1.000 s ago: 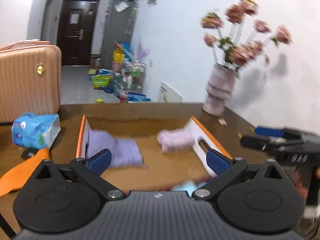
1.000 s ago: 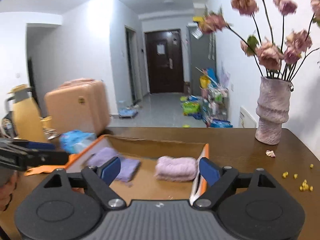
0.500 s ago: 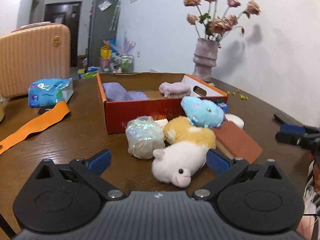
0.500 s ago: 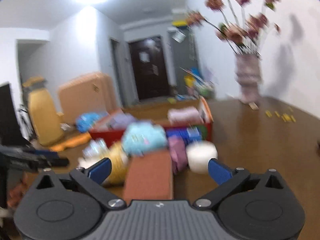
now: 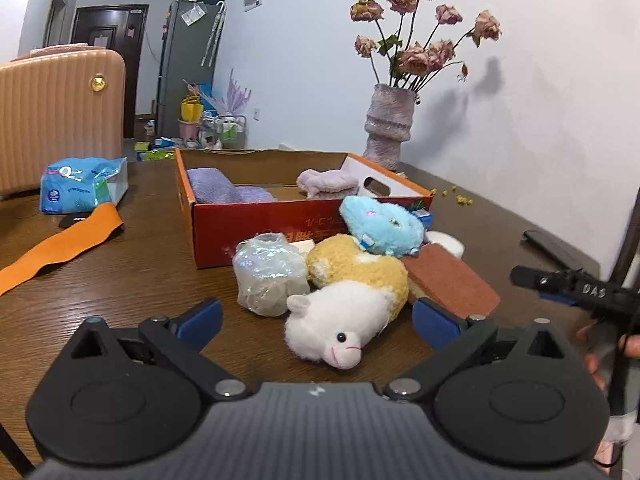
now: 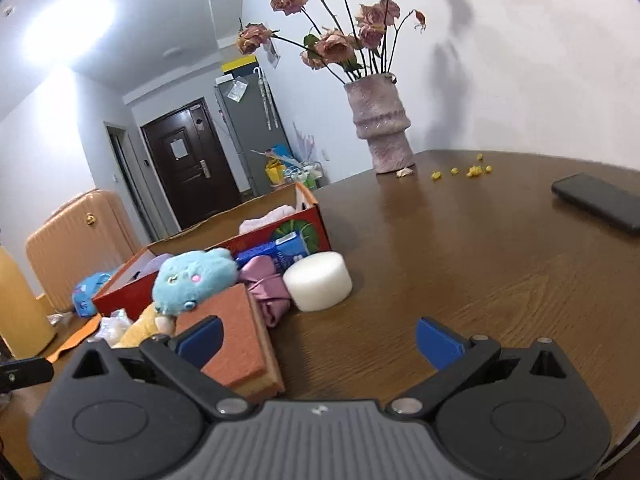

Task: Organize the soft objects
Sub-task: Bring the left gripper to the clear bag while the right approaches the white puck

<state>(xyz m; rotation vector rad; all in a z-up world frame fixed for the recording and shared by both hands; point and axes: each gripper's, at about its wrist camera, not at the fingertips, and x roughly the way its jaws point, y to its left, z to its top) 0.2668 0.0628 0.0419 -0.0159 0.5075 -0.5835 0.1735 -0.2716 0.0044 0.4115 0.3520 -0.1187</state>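
Note:
A red cardboard box [image 5: 280, 220] [image 6: 280, 232] on the brown table holds a purple towel [image 5: 224, 190] and a pink towel [image 5: 328, 184]. In front of it lie a white and yellow plush [image 5: 344, 312], a blue plush [image 5: 380, 226] [image 6: 192, 276], a shiny wrapped ball [image 5: 270, 272], a brown-orange sponge [image 5: 448, 280] [image 6: 236, 348], a white foam cylinder [image 6: 318, 280] and a pink cloth [image 6: 266, 284]. My left gripper [image 5: 316, 318] is open, the white plush between its fingers. My right gripper [image 6: 318, 338] is open over bare table, right of the sponge; it also shows in the left wrist view [image 5: 568, 284].
A vase of dried roses [image 5: 388, 124] [image 6: 382, 128] stands behind the box. A blue tissue pack [image 5: 80, 184] and an orange strip [image 5: 60, 244] lie left. A black phone [image 6: 596, 202] and yellow crumbs [image 6: 472, 170] lie right. A peach suitcase [image 5: 60, 112] stands beyond the table.
Both grippers pulled back from above the box and came down low. The pile of soft things in front of the box came into view. Both stayed open.

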